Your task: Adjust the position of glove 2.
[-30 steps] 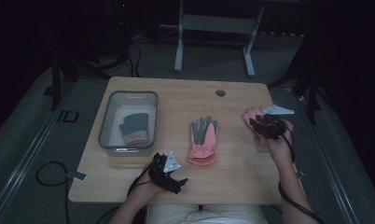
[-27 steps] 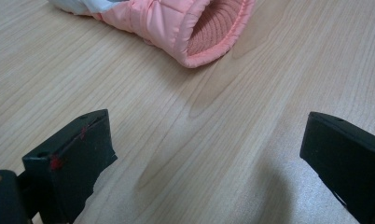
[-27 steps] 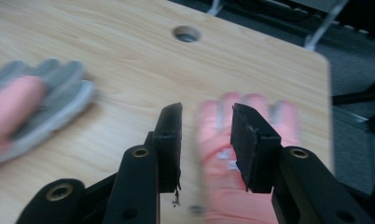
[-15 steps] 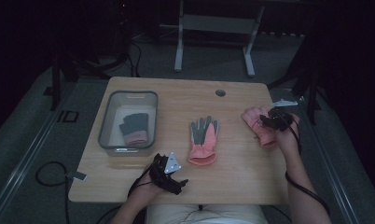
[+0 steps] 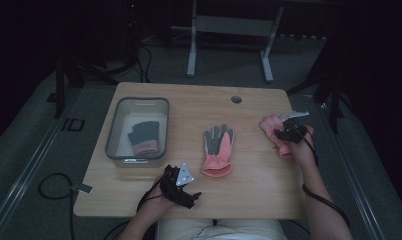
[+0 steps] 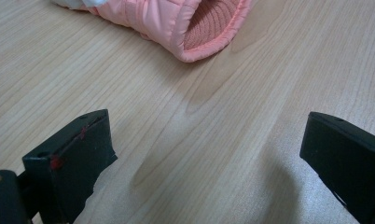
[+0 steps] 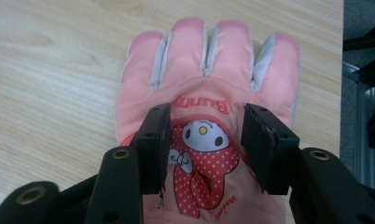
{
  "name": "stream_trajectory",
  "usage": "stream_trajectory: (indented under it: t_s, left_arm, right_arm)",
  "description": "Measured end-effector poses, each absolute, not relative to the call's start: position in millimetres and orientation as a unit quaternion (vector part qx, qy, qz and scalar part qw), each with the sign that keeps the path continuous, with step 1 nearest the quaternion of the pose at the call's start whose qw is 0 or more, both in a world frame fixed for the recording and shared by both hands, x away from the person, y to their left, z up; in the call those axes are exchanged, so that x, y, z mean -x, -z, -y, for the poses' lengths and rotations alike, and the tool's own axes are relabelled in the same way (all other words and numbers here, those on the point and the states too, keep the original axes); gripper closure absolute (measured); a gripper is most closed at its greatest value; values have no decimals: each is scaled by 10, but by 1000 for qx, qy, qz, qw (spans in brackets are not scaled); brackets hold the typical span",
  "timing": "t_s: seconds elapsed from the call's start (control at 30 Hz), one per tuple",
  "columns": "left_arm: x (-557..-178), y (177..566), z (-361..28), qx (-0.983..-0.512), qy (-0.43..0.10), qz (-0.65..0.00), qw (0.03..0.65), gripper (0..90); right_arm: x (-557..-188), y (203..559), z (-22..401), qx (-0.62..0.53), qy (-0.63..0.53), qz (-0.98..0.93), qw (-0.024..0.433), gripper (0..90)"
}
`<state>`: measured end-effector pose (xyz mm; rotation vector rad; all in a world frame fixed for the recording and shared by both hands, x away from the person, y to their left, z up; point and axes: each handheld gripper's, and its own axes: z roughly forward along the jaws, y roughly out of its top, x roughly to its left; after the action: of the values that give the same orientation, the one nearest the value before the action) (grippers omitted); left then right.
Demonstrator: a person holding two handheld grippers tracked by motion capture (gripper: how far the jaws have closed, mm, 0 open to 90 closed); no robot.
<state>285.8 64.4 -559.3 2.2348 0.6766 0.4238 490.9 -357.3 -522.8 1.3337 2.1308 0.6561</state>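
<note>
The right gripper had lowered the pink padded cartoon glove onto the table; its jaws, just opening, had released it beneath. Next, withdraw upward.

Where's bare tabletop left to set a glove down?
Free: far strip behind the bin, around the hole; near edge between left gripper and right forearm. Crowded: centre glove, right-edge glove under right gripper.
</note>
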Motion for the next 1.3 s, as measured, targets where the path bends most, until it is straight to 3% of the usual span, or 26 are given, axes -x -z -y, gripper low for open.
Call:
stream_trajectory:
  t_s: [0.17, 0.3, 0.43, 0.67, 0.97, 1.3]
  left_arm:
    - [-2857, 5594, -643, -874, -166, -264, 374, 23]
    - [-2859, 5597, -642, -874, -167, -264, 373, 23]
    - [-2864, 5597, -653, -873, -167, -267, 373, 23]
    - [-2872, 5605, -652, -872, -166, -268, 374, 22]
    - [-2862, 5601, -651, -873, -168, -266, 373, 23]
    - [-2867, 5589, -698, -871, -168, -269, 375, 22]
  right_arm:
    - [-4890, 5278, 3542, -492, -237, -792, 273, 586]
    - [-4891, 5279, 3549, -513, -242, -777, 271, 796]
    - [-4870, 5266, 3586, -532, -260, -762, 262, 831]
    - [-4692, 5009, 3527, -547, -275, -744, 268, 850]
    - [-4168, 4404, 3215, -543, -329, -711, 303, 850]
    - [-3826, 4478, 2973, -550, -344, -700, 298, 848]
